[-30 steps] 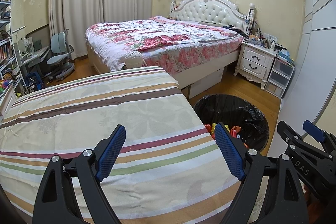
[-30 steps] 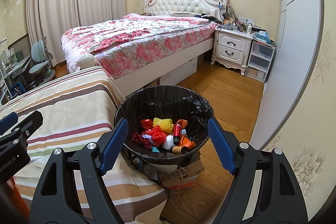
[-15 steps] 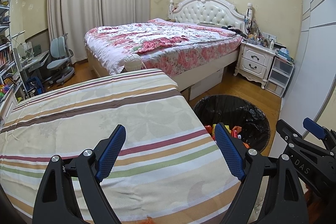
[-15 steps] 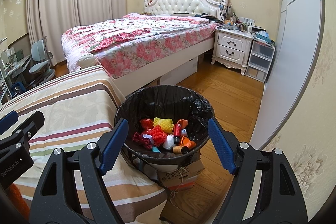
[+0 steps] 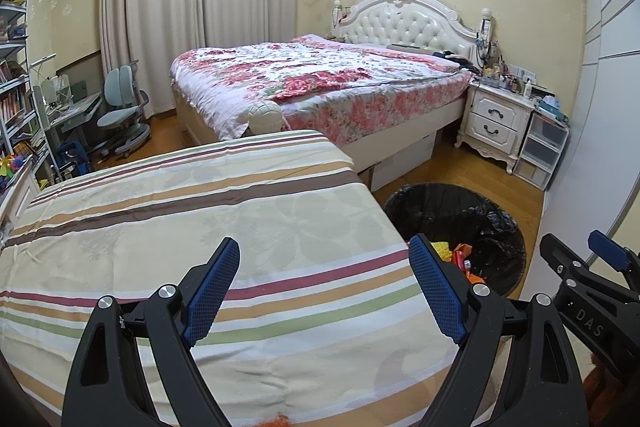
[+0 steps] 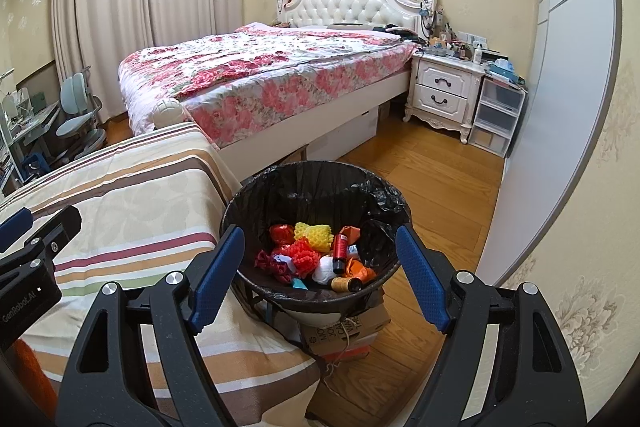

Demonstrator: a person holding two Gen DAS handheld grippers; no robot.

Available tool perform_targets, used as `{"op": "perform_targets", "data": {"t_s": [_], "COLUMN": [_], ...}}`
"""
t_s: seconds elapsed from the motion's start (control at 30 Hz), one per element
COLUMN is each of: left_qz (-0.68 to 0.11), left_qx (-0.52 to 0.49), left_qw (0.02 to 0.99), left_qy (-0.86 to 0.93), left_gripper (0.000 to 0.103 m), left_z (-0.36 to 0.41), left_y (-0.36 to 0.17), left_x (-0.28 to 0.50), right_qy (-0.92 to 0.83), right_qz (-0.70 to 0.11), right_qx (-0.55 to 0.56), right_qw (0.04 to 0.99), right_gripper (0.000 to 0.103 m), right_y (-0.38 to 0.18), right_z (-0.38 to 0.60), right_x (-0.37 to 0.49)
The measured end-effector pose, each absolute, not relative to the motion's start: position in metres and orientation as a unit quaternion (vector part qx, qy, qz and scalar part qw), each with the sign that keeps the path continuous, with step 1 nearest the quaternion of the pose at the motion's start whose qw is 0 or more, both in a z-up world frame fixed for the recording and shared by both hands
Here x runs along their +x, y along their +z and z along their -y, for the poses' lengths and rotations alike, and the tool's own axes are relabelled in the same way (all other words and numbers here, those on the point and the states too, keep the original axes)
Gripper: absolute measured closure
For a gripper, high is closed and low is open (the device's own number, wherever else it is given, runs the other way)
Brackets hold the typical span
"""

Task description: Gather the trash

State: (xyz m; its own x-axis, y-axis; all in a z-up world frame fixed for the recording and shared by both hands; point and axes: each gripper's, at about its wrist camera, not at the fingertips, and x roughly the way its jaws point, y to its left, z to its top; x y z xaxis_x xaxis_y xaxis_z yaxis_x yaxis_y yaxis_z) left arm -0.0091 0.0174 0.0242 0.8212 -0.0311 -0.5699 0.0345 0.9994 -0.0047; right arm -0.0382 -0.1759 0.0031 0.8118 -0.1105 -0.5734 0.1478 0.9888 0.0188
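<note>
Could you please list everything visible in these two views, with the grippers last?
trash bin: one, black liner, on a cardboard box beside the striped surface
trash: several pieces, red, yellow, orange, white, inside the bin
cardboard box: one, brown, under the bin
striped sheet: one, beige with brown, red and green stripes, foreground
orange item: one, at the sheet's near edge, mostly cut off
bed: one, floral pink cover, white headboard, behind
nightstand: one, white, right of the bed
plastic drawers: one, clear, beside the nightstand
desk chair: one, pale blue, by the curtains
curtains: beige, back wall
left gripper: blue pads, open, empty, over the sheet
right gripper: blue pads, open, empty, facing the bin
</note>
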Motion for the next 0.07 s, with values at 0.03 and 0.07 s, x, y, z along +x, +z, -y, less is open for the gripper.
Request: {"op": "perform_targets", "data": {"t_s": [0.03,0.07], "left_qz": [-0.301,-0.304], "left_qx": [0.003,0.002], "left_qw": [0.954,0.952], "left_qy": [-0.016,-0.015], "left_gripper": [0.019,0.019], "left_z": [-0.0196,-0.0223], "left_y": [0.0229,0.0212], "left_x": [-0.0084,-0.007], "right_qy": [-0.066,-0.063], "right_qz": [-0.301,-0.302], "right_qx": [0.03,0.029], "right_qw": [0.951,0.951], "right_gripper": [0.027,0.027], "right_y": [0.0033,0.0038], "right_z": [0.1736,0.1704], "right_x": [-0.0372,-0.0356]}}
